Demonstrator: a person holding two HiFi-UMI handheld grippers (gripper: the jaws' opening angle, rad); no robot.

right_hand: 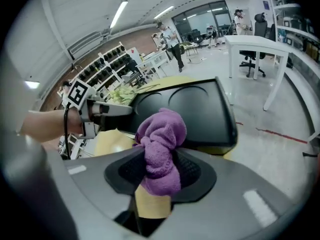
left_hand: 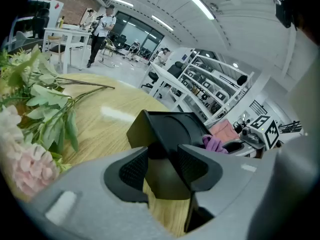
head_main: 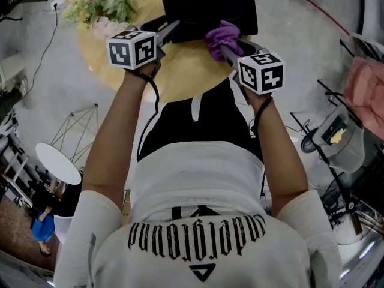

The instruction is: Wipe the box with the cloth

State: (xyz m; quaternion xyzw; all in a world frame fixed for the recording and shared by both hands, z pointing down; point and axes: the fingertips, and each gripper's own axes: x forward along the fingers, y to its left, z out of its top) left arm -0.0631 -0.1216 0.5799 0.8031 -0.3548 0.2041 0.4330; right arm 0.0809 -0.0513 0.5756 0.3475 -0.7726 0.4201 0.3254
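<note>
Left gripper (head_main: 173, 30) is clamping the near-left corner of the black box (head_main: 210, 8) on the wooden table (head_main: 180, 74). Right gripper (head_main: 225, 45) is pinching the purple cloth (head_main: 221, 35) tight, bunched right at the box's near edge

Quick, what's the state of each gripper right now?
Left gripper: closed on a corner of the black box.
Right gripper: closed on the purple cloth.
</note>
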